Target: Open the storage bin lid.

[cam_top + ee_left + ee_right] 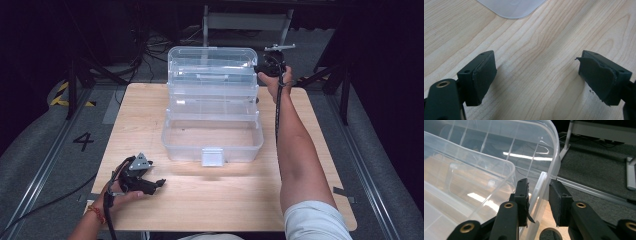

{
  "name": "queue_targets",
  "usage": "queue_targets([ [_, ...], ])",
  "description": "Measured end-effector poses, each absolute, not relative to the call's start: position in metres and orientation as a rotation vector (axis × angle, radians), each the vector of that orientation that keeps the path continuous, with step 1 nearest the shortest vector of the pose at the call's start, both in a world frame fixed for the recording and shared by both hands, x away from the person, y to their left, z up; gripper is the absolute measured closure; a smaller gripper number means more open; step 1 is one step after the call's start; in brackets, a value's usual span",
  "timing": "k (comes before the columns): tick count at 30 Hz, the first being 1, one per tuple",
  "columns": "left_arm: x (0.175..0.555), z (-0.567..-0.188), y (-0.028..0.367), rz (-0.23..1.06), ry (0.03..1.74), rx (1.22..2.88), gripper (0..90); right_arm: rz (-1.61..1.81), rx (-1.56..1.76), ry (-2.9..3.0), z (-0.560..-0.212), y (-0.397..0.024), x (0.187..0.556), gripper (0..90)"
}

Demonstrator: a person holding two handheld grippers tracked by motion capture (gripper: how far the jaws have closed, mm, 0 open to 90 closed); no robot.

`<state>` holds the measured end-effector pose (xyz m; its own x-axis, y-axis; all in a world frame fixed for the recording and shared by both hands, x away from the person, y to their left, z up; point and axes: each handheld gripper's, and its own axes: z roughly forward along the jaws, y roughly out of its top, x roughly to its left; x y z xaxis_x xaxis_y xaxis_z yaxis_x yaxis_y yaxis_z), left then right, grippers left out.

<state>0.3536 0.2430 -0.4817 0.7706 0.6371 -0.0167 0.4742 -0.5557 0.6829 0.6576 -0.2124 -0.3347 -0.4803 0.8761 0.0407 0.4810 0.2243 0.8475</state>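
Observation:
A clear plastic toolbox point(212, 142) stands open at the middle of the wooden table point(210, 200), its tiered trays stepped back and its lid point(210, 59) raised at the far side. My right gripper point(261, 68) is at the lid's right end, with the arm stretched across the table. In the right gripper view, the right gripper point(538, 200) has its two pads pressed on either side of the lid's rim point(555, 157). My left gripper point(159, 183) rests low on the table at the front left. Here the left gripper point(536, 75) is open, with only bare wood between its jaws.
The toolbox's front latch point(212, 156) faces me. A rounded corner of clear plastic point(511, 7) lies just beyond the left gripper. Grey floor with cables and a metal frame point(245, 20) lies beyond the table's far edge. Bare wood runs along the front of the table.

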Motion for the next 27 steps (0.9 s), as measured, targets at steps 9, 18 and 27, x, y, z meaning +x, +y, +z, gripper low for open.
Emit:
queue_targets([
  [9,0.3532,-0.4816,0.2429,0.302,0.827,2.266,15.2,1.155,1.253,2.052,-0.337,-0.2108,0.6607,69.2],
  [18,0.353,-0.4817,0.2427,0.305,0.83,2.264,15.2,1.147,1.263,2.048,-0.3399,-0.21,0.6624,68.9],
  [27,0.353,-0.4816,0.2428,0.304,0.829,2.267,15.2,1.119,1.279,2.061,-0.3441,-0.2088,0.6642,65.8],
])
